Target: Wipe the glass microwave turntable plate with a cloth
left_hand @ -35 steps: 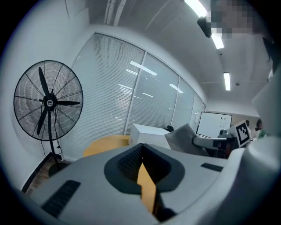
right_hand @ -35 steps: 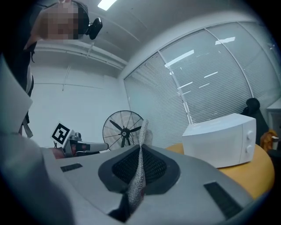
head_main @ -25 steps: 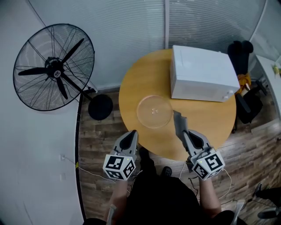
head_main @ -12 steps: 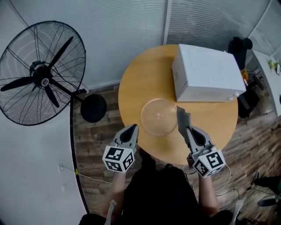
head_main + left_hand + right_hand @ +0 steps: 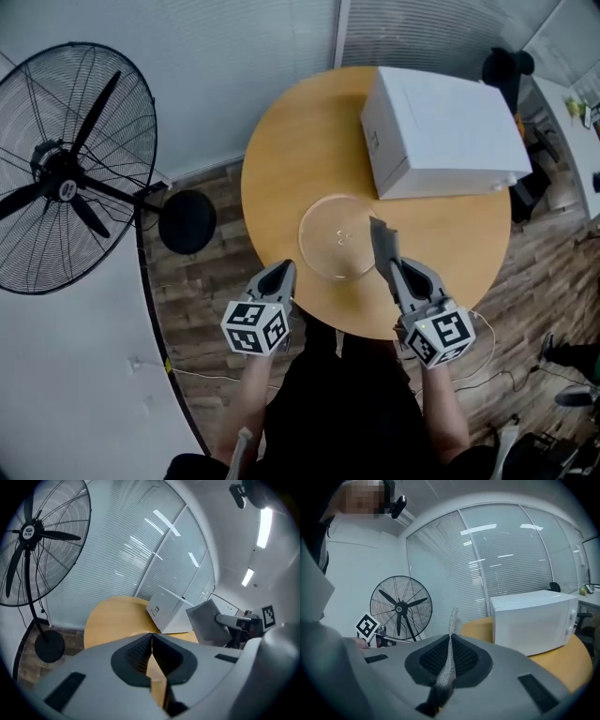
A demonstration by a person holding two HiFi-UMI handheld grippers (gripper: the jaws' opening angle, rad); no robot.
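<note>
Now, from the head view, I see the clear round glass turntable plate point(image 5: 339, 236) lying flat on the round wooden table point(image 5: 281, 169), just near of the white box-shaped microwave point(image 5: 441, 131). My left gripper point(image 5: 280, 270) sits at the table's near edge, left of the plate. My right gripper point(image 5: 392, 270) holds a grey cloth point(image 5: 382, 240) whose far end overlaps the plate's near right rim; I cannot tell whether it touches. A black pedestal fan point(image 5: 66, 178) stands on the floor, far left.

From the left gripper view, its jaws are pressed together with nothing between them.

From the right gripper view, the jaws pinch the cloth, which stands up on edge between them.
</note>
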